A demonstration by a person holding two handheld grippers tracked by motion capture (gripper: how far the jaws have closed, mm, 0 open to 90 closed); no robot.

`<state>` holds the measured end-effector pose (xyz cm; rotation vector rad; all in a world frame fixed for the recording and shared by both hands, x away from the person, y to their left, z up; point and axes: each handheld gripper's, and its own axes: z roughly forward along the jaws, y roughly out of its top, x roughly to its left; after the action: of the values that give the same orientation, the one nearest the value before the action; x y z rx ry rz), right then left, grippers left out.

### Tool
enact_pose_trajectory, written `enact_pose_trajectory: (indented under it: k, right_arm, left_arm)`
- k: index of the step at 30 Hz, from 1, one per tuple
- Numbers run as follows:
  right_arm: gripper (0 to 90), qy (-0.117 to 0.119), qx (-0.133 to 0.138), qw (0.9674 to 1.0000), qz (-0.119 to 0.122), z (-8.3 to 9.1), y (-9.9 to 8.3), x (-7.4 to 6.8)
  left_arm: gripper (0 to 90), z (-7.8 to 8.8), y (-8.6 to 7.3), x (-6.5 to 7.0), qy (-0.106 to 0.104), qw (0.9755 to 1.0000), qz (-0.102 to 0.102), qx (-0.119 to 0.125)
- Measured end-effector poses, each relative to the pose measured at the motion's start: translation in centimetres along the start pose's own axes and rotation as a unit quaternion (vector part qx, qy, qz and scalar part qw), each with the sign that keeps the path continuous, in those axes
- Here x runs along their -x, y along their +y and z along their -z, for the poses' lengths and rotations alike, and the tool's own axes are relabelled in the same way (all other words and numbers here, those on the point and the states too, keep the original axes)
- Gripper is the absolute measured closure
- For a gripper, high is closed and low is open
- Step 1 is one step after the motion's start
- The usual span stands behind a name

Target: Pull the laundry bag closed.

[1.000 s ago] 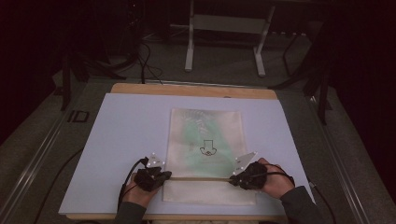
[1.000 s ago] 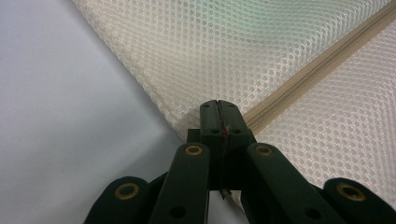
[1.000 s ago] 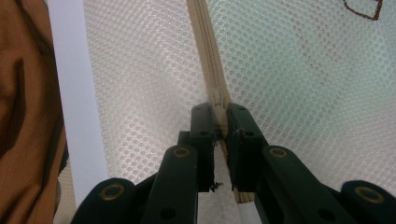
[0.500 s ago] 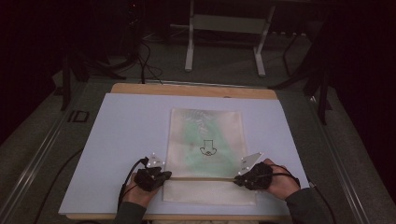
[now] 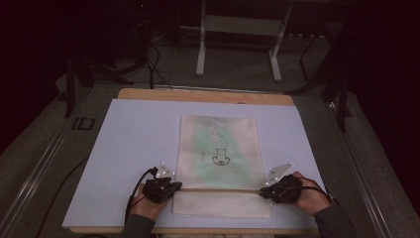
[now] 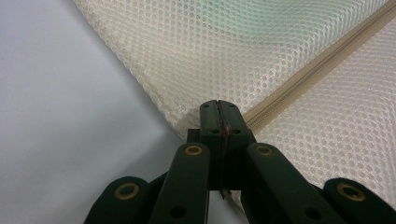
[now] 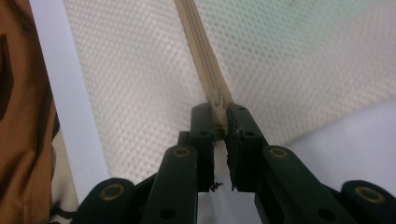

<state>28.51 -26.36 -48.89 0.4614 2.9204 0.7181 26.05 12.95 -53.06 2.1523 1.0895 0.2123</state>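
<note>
We count one cream mesh zip bag (image 5: pixel 218 163) with a green item showing through it, lying flat in the middle of one pale lilac board (image 5: pixel 133 144) that covers one wooden table (image 5: pixel 148 93), and two black grippers at its near edge. Our left gripper (image 5: pixel 174 186) is clenched on the bag's fabric at the left end of the beige zipper (image 6: pixel 299 81), its jaws pressed tight together. Our right gripper (image 5: pixel 263 192) grasps the zipper's slider (image 7: pixel 217 100) at the right end of the same line. Compared with a second ago, the right gripper sits farther to the right, near the bag's right edge, while the left one is where it was.
</note>
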Motion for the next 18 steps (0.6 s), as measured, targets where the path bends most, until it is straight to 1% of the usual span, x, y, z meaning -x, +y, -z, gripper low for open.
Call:
enact_pose_trajectory:
  k: [3,5,6,10,15,18]
  right_arm:
    - [82.5,-0.001,0.004,1.0,-0.009,0.2,-0.6,0.1]
    - [82.5,-0.001,0.003,0.9999,-0.01,0.2,-0.7,0.2]
    - [82.4,-0.001,0.006,0.9999,-0.015,0.1,-1.0,0.2]
    - [82.4,-0.002,0.004,0.9999,-0.015,-0.1,-1.1,0.2]
    - [81.4,0.002,0.013,0.9996,-0.025,-0.1,-1.3,0.2]
    - [78.2,-0.005,0.017,0.9993,-0.034,0.0,-1.4,0.2]
  left_arm:
    - [89.5,0.0,0.0,0.0,0.001,1.0,0.001,-0.001]
    - [89.5,0.0,0.0,0.0,0.0,1.0,0.001,-0.001]
    - [89.5,0.0,0.0,0.0,0.0,1.0,0.001,-0.002]
    - [89.5,0.0,0.0,0.0,0.0,1.0,0.0,-0.001]
    - [89.3,0.0,-0.1,0.0,0.0,1.0,-0.001,0.003]
    - [88.3,0.0,-0.2,0.0,-0.003,1.0,-0.001,0.007]
